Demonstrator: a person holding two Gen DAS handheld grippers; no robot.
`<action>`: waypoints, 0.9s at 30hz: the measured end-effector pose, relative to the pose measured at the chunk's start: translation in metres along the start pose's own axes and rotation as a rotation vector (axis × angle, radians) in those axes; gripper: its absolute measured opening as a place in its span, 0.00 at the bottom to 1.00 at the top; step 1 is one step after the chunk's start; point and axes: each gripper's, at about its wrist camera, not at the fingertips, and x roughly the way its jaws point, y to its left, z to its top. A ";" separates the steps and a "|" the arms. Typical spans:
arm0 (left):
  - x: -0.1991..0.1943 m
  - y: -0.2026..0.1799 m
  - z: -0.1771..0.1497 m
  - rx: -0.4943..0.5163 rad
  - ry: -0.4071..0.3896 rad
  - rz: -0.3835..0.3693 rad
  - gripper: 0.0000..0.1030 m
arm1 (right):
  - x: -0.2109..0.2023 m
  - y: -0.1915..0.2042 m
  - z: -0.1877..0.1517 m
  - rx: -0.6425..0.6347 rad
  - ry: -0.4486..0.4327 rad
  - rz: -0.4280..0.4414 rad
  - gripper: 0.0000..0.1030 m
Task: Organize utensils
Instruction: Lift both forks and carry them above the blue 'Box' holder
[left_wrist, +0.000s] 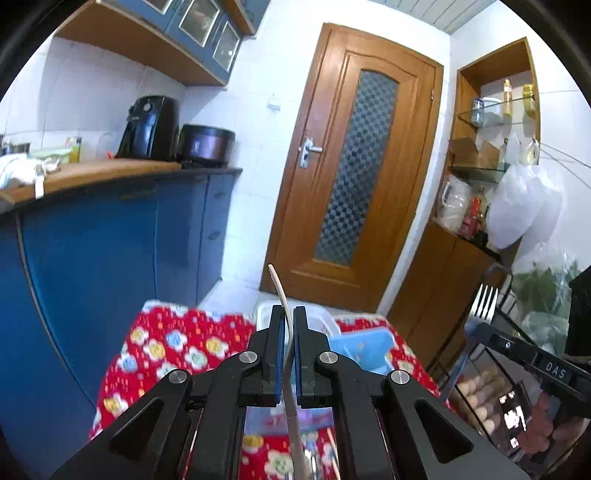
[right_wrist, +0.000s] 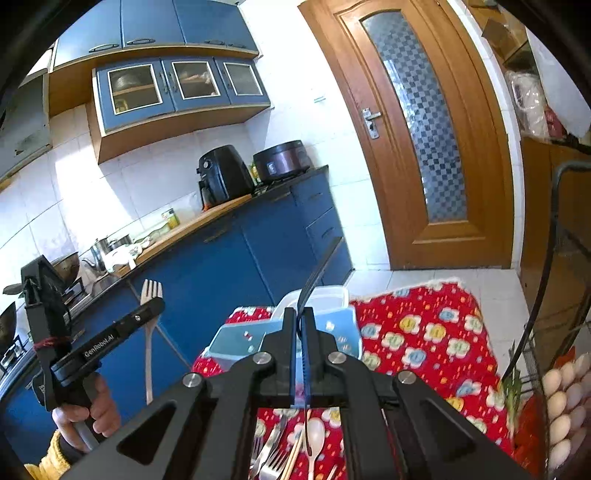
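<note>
- Lower handle of the left fork was cut off by the bottom edge.
- Loose utensils were half hidden behind the right gripper.
- Container contents were blocked by the left gripper.
- Eggs were cropped at the frame edge.

Both claws are matte black plastic, their angular linkage arms fastened with round silver screws and their fingers lined with blue pads. The left claw carries white "GenRobot.AI" lettering along its side and a red cord wound near its handle. The hand gripping it shows bare skin above a yellow knitted sleeve.
</note>
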 end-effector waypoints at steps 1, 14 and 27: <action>0.002 -0.001 0.004 0.001 -0.009 0.004 0.04 | 0.002 -0.001 0.004 -0.001 -0.007 -0.003 0.04; 0.042 -0.013 0.037 0.040 -0.185 0.077 0.04 | 0.036 0.005 0.041 -0.065 -0.114 -0.078 0.04; 0.090 0.010 0.008 -0.003 -0.262 0.206 0.04 | 0.070 -0.007 0.026 -0.079 -0.124 -0.119 0.04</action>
